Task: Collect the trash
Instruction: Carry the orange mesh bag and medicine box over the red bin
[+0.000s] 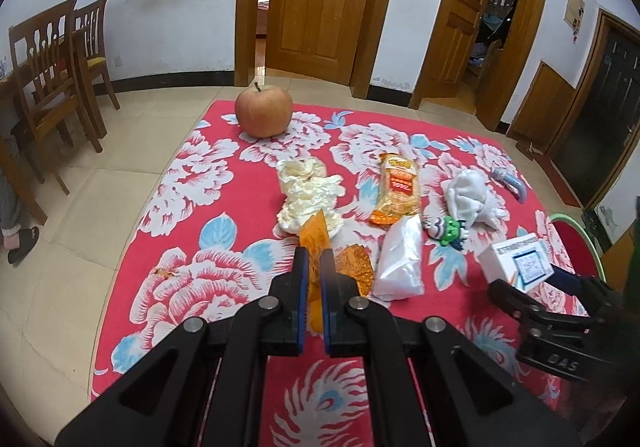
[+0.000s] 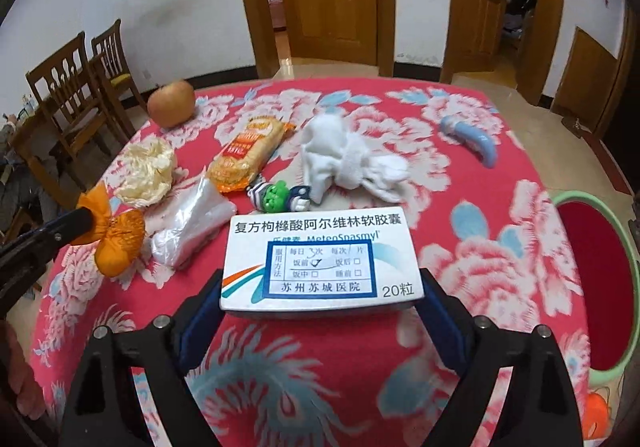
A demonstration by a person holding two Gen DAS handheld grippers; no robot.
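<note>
My left gripper [image 1: 314, 259] is shut on a piece of orange peel [image 1: 316, 235], which pokes out past the fingertips above the red flowered tablecloth [image 1: 192, 207]. From the right wrist view, that gripper [image 2: 80, 219] comes in at the left with the peel [image 2: 116, 243] hanging from it. My right gripper [image 2: 320, 281] stands wide, its blue pads [image 2: 200, 311] pressed on both ends of a white medicine box [image 2: 320, 247]. In the left wrist view the box [image 1: 516, 263] sits in the right gripper [image 1: 528, 279] at the table's right side.
On the cloth lie a crumpled pale wrapper [image 1: 308, 195], an orange snack packet [image 1: 396, 191], a clear plastic bag [image 1: 400, 263], a white cloth [image 1: 472, 199], a small green toy [image 1: 448, 231], a blue curved piece [image 1: 516, 183] and an apple [image 1: 263, 111]. A green bin [image 2: 624, 247] stands at the right edge. Chairs [image 1: 52, 59] stand left.
</note>
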